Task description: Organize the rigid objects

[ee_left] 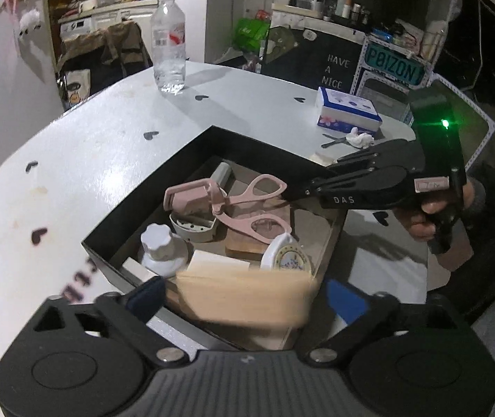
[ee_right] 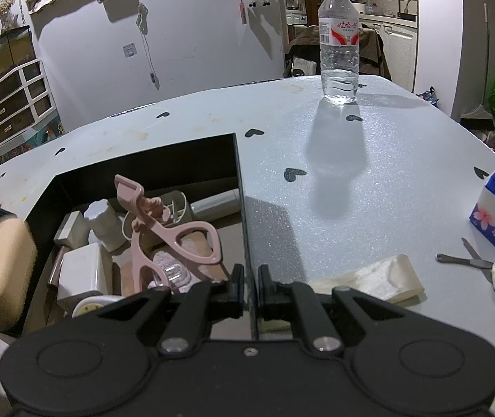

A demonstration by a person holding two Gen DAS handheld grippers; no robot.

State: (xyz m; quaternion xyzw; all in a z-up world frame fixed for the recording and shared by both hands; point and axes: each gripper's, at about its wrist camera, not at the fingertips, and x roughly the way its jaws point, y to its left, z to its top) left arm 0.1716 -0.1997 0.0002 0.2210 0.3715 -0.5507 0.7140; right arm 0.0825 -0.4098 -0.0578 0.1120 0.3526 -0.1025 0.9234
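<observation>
- The left gripper (ee_left: pixel 244 300) has its fingers closed on a blurred tan wooden block (ee_left: pixel 244 304), held over the near edge of the black box (ee_left: pixel 150 187).
- The right gripper (ee_right: pixel 248 290) pinches the box's right wall.
- A pink eyelash curler (ee_left: pixel 226 205) lies inside the box.

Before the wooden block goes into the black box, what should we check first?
1. Left tool holds the wooden block: ok, a finger on each side, though the block is blurred.
2. Block is over the black box: ok, at the near edge.
3. Room for it inside: not ok, the pink eyelash curler, white jar and round tin crowd the floor.
4. Right tool steadies the box: ok, its fingers straddle the wall, nearly closed; real contact cannot tell.
5. Water bottle out of the way: ok, far across the table.
</observation>
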